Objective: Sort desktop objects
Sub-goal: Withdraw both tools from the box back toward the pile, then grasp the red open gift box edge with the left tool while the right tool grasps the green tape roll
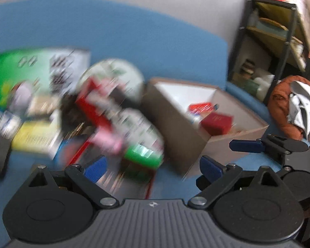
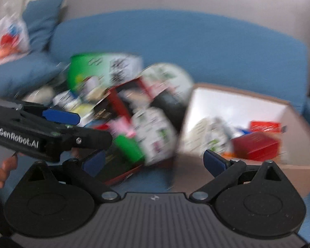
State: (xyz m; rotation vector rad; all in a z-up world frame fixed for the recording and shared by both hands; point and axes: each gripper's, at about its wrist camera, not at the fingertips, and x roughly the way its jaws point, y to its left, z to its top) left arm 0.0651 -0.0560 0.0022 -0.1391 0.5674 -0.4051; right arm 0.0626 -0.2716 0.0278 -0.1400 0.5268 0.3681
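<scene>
Cardboard box beside blurred pile | both hand-held grippers spread, empty

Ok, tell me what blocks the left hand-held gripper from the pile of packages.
Nothing visible does. The left hand-held gripper is open and empty, with the blurred pile of packages directly ahead on the blue sofa seat. The cardboard box sits to the right, beside the pile.

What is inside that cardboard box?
In the cardboard box, a red packet and a second red pack show, beside blurred white items. The near wall covers the bottom.
</scene>
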